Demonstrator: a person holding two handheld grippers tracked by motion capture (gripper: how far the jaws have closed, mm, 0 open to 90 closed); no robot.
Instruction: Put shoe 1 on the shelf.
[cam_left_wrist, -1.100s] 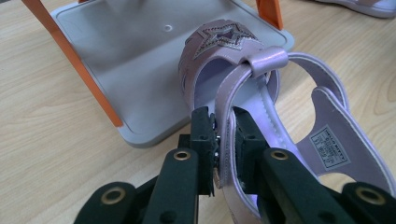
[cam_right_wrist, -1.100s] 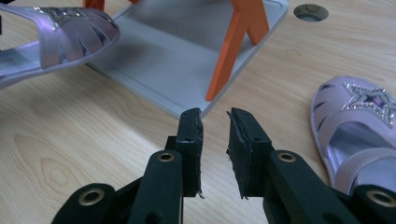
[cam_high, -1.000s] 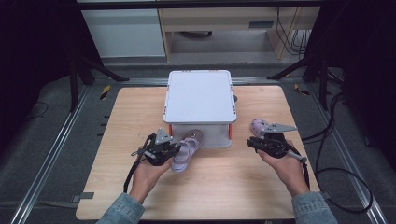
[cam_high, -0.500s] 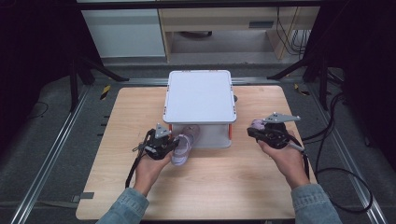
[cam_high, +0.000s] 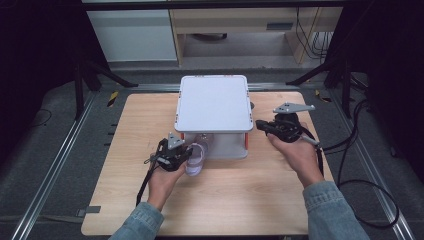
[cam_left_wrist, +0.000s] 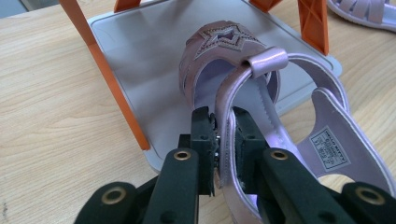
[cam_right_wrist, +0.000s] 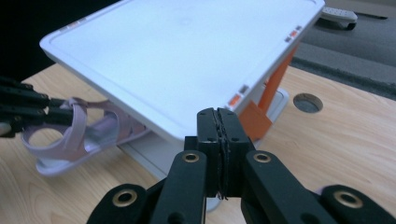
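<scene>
We have the left gripper (cam_left_wrist: 219, 140) pinched on the back strap of a lilac sandal (cam_left_wrist: 243, 88), one pad on either side of the thin band. The sandal sits half on the lower tray of the white two-tier rack (cam_high: 214, 102) and half over the table (cam_high: 130, 200); in the high view it lies at the rack's 7 o'clock corner, just inside an orange post (cam_left_wrist: 105, 70).

We judge the sandal to be light and soft: the straps are thin glossy plastic that will flex and could slide between the pads, while the sole looks stiffer. The strap serves for a pull or push, but the shoe would swing from it, so for a lift we would rather take the sole edge or the heel.

Its long axis runs from our hand toward 12 o'clock in the left gripper view, with the star-cut toe band leading into the shelf and the heel, with its printed label, toward us.

Our right gripper (cam_right_wrist: 219, 154) is closed on nothing and held up at the rack's 3 o'clock side. A second sandal (cam_left_wrist: 364, 14) lies on the table beyond the tray.
</scene>
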